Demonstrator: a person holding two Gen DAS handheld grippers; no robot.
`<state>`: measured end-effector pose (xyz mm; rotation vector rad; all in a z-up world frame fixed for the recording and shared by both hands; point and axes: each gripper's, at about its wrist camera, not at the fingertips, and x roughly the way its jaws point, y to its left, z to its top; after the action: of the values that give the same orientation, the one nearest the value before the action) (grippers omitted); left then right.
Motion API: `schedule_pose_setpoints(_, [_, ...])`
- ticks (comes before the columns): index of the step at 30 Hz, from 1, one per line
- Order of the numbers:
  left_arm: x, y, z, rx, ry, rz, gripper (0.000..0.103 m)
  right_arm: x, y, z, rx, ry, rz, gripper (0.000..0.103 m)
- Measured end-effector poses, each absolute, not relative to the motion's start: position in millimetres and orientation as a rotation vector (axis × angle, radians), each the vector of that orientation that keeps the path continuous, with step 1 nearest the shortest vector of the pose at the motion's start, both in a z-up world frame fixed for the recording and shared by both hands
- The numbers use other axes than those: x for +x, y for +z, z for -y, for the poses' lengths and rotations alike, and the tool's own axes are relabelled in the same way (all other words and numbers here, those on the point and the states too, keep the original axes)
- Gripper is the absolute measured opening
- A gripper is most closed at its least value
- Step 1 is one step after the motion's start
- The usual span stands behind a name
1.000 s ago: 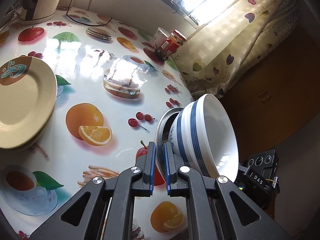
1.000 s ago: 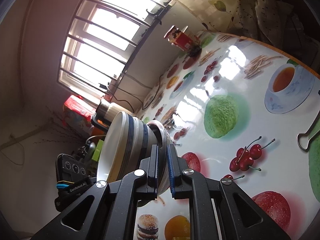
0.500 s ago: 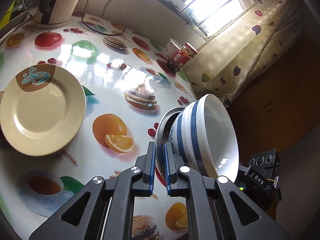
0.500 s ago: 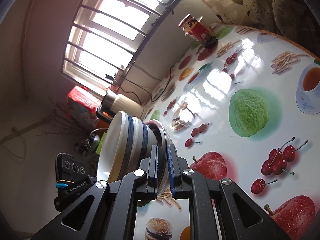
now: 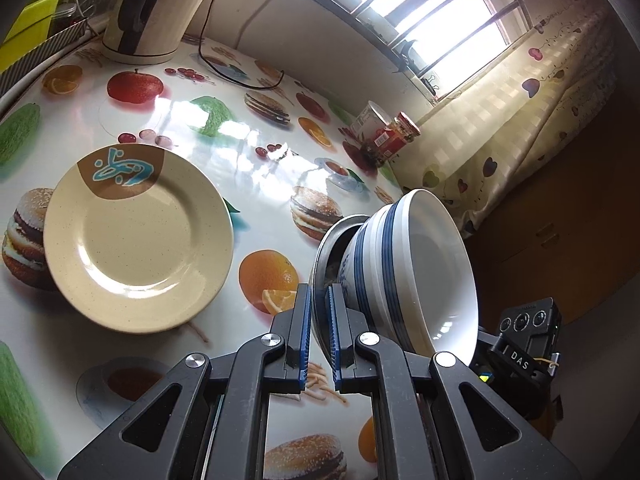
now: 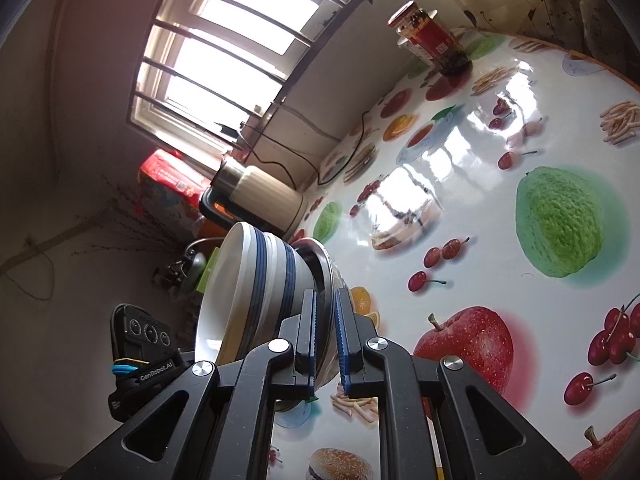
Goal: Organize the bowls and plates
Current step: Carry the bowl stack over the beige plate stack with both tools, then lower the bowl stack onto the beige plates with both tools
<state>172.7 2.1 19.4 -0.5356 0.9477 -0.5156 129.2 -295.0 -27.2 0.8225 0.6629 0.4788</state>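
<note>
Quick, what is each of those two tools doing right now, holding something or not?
Left tool: closed on the rim of the metal plate under the striped bowls.
Right tool: closed on the same plate's opposite rim.

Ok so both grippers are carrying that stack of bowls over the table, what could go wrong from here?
1. Both the left gripper and the right gripper pinch only the thin rim of the metal bowl; it could slip out.
2. The blue-striped bowls just sit nested in it, and the stack looks tilted, so they might slide off.
3. The cream plate lies on the table nearby; a careless set-down could knock it.
</note>
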Motion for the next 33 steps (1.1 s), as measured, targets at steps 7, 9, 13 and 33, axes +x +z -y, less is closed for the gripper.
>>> schedule_pose_setpoints(7, [178,18,-20,-0.555,-0.486,-0.940,0.007,144,-27,277,0.806,0.511,-0.683,0.011])
schedule_pose_setpoints(9, [179,18,-25,-0.560,-0.478,-0.937,0.007,148,-27,273,0.800,0.516,-0.691,0.011])
schedule_pose_setpoints(13, [180,16,-33,-0.569,-0.465,-0.938,0.007,155,-26,264,0.790,0.530,-0.704,0.011])
schedule_pose_setpoints(33, [194,10,-79,-0.597,-0.383,-0.929,0.007,195,-26,221,0.749,0.595,-0.755,0.011])
